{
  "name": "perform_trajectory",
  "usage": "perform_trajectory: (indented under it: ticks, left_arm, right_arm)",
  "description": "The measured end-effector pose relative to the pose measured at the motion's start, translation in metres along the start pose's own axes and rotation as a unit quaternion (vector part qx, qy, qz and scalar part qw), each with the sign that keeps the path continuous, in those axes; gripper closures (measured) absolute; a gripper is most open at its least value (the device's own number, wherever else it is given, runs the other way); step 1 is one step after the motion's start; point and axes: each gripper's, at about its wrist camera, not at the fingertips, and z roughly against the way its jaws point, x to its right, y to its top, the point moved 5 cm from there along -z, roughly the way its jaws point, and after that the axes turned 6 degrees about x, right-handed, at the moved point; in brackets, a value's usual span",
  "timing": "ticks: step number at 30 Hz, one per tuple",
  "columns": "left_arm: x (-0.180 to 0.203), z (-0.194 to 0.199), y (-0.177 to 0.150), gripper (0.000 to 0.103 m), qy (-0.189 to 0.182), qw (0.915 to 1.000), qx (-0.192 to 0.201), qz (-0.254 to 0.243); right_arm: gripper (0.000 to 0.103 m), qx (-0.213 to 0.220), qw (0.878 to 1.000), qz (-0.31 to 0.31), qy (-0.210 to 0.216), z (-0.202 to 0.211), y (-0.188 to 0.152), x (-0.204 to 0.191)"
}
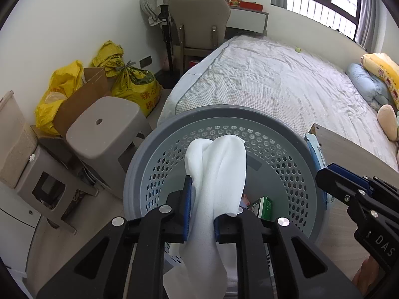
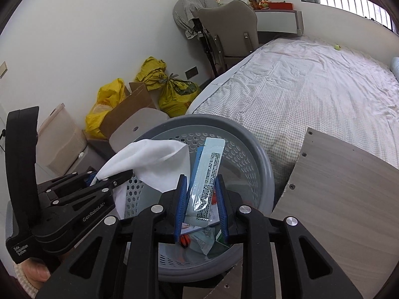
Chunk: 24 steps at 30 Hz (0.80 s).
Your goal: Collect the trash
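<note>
Grey perforated plastic fills the lower middle of both views: the trash basket [image 1: 149, 164] stands on the floor between the bed [image 1: 274, 79] in the upper right of the frame and a wooden desk [image 2: 349, 199] at the right edge. Its open mouth faces up toward both cameras, which I judge is why each gripper hangs directly over it, ready for a straight drop.

At the bottom of the basket, seen past the fingers in the right wrist view, lie bits of wrapper and paper [image 2: 199, 239], so some collecting looks done already.

Next in size is the white tissue [image 1: 217, 174], draped long and limp. The left gripper [image 1: 202, 204] is clamped on its middle, with loose ends hanging above and below the pads. Pinched this way, the soft sheet stays bunched and should fall as one piece inside the rim.

Smallest is the pale blue sachet wrapper [image 2: 207, 174], a flat strip with black print, standing nearly upright between the blue pads of the right gripper [image 2: 202, 196]. The fingers press on its lower part, its top poking up over the basket's far wall. Held on edge above the opening, it should slip down once the pads part. Neither piece has been let go yet.
</note>
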Motion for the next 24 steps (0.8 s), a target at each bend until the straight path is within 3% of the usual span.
perform_trajectory:
  ticks: [2,4,6,13,24]
  left_arm:
    - [-0.002,0.0,-0.001,0.073,0.003,1.0,0.0,0.004]
    - [-0.004,0.001,-0.001,0.045,0.005,1.0,0.001,0.008]
    - [-0.006,0.004,-0.001,0.031,0.009,0.9999,0.006,0.012]
    - [-0.008,0.009,0.0,0.031,0.014,0.9998,0.007,0.015]
    - [-0.009,0.018,0.0,0.019,0.022,0.9996,0.016,0.006]
  right_arm:
    - [0.08,0.0,1.0,0.002,-0.002,0.001,0.0,0.0]
    - [0.077,-0.002,1.0,0.004,-0.005,0.001,0.001,0.001]
    - [0.075,-0.001,1.0,0.005,-0.007,0.002,0.0,0.0]
    - [0.07,0.008,1.0,0.007,-0.014,0.01,0.0,-0.002]
    - [0.062,0.018,1.0,0.007,-0.022,0.02,-0.001,-0.004]
